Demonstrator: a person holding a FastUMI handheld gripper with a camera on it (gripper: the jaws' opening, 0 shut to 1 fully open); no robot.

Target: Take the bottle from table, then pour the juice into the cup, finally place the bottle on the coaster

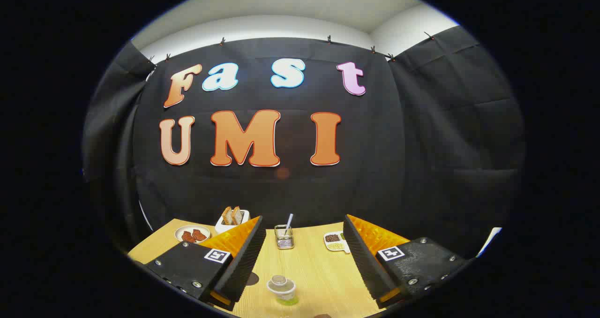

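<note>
Gripper (302, 257) wide open, holding nothing. Cup (281, 287) on table (314, 271) between fingers, low and near. Wire rack (284, 237) just beyond tips. Toaster (232, 219) and plate (192, 234) left, dish (335, 241) right.

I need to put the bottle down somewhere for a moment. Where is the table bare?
The widest bare patch is the wood between the open gripper fingers, from the bottle up to the wire basket. The far edge is crowded: plate, toast holder, basket and divided dish line it. Beside the bottle, toward either finger, small strips stay free.
</note>
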